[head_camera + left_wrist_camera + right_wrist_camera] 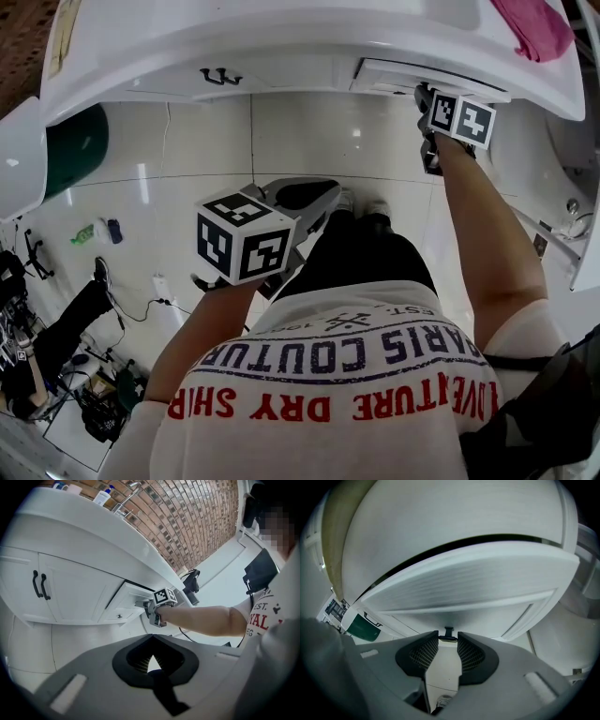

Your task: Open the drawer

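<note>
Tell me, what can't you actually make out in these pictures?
- Inside of the drawer: head view, hidden under the countertop; right gripper view shows only its front.
- Grip of the right claw on the drawer handle: head view, mostly covered by its marker cube.
- Label of the bottle on the countertop: left gripper view, too small to read.
- Pink cloth: head view, cut off by the top edge.
</note>
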`<state>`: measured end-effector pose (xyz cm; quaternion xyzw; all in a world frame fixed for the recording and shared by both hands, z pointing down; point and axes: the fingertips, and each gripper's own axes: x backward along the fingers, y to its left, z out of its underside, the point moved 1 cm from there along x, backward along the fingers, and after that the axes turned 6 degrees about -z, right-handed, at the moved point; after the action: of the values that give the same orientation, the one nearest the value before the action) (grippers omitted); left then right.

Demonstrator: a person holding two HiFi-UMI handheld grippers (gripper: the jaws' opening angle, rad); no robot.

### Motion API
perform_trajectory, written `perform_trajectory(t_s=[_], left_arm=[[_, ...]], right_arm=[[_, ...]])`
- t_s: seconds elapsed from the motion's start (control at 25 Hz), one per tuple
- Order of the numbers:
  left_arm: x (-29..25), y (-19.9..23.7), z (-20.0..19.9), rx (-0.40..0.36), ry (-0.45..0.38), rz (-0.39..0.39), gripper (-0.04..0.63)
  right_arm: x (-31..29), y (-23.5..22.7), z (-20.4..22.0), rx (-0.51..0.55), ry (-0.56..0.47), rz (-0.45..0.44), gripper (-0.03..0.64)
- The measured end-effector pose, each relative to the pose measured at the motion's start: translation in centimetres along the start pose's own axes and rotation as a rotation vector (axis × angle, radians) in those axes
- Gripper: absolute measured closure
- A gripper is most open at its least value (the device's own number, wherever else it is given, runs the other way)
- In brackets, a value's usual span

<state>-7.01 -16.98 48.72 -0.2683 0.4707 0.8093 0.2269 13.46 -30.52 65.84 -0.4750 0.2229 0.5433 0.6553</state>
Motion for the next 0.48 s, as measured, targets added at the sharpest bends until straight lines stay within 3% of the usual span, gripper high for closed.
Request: perform_trajectory(t_s=[0.48], left_arm=[[-1.1, -1.9, 0.9, -0.039, 0.033, 0.031, 0.601]], right_arm=[[2.2, 0.5, 5.8, 0.003, 0.025, -0.009, 0.483]])
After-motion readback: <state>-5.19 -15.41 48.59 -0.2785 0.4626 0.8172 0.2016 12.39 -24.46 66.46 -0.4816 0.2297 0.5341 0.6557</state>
